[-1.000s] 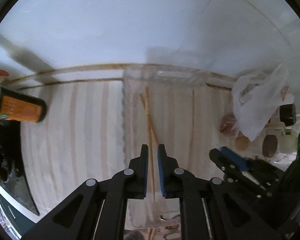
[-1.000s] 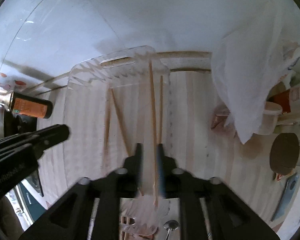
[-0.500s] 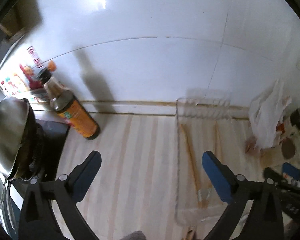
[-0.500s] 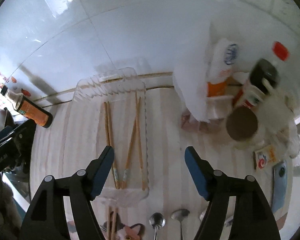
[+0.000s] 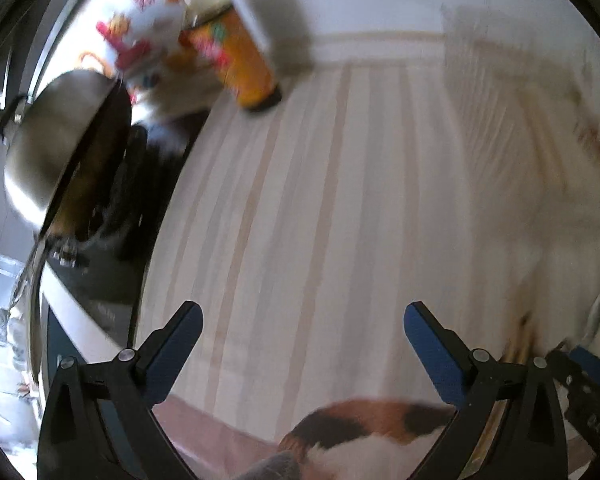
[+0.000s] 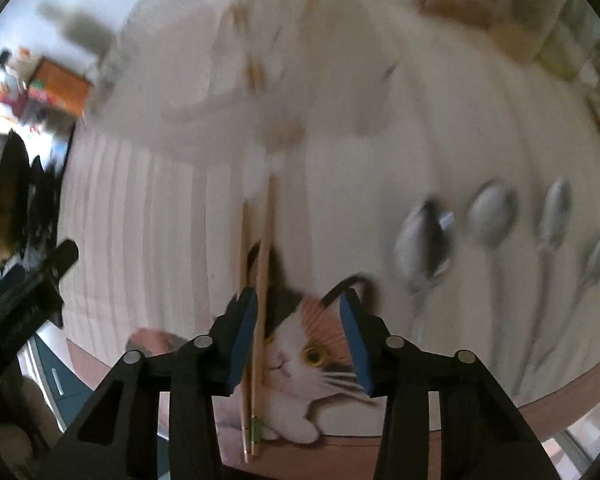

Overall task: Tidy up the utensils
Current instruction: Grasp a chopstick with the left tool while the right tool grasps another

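Reaching for the next pair, the right gripper point(image 6: 298, 320) hangs with jaws apart over two chopsticks point(image 6: 256, 300) lying side by side on the cat mat point(image 6: 316, 356), spoons point(image 6: 490, 220) off to its right. Left gripper point(image 5: 300, 340) is spread wide and empty above the striped counter point(image 5: 320, 200). Next call, I reckon: shift left, drop, and close on both sticks.

My two tools: black frames, blue pads

Left tool point(image 5: 303, 322) and right tool point(image 6: 298, 312) share angular black plastic arms, round silver screws, blue-faced fingers point(image 6: 244, 336).
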Tool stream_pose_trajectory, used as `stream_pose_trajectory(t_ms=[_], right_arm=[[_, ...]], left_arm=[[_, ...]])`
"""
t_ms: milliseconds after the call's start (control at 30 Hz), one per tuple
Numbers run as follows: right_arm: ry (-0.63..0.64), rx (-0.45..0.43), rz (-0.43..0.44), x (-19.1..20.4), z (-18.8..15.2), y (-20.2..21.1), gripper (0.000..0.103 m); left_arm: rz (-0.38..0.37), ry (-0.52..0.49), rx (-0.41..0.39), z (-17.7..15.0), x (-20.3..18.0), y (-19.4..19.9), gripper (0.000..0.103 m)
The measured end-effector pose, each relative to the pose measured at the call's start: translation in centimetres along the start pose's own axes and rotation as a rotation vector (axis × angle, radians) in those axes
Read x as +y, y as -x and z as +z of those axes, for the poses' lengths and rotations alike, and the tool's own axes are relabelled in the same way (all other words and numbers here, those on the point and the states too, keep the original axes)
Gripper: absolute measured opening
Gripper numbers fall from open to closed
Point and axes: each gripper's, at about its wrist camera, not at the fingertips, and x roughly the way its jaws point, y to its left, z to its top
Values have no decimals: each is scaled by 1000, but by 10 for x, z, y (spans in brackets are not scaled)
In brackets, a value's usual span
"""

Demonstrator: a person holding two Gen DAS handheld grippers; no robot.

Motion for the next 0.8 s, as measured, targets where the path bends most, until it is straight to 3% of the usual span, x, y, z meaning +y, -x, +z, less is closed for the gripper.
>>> stream_pose_trajectory(t_ms=[133,167,200,367,500,667,800], right_arm=[[101,18,-46,26,-7,-21,34],[138,14,-85,31,-7,-22,17],[154,25,-113,33,-6,-25,8],[144,38,-167,12,-9,-20,7],[117,67,-171,-19,-17,-15,7],[49,72,-152,-55,-24,-8,7],[12,67,-131,-78,-29,-3,7]], left_arm=[[0,7,43,-21,4,-13,103],[-6,6,51,-23,4,-14,103],[-9,7,61,-24,2,-14,103],[-72,-21,87,-34,-16,-11,102],[-221,-87,141,-41,-52,-10,99],[-390,-169,220,-50,-95,-11,71],[-388,-216,225,-56,-112,-13,51]])
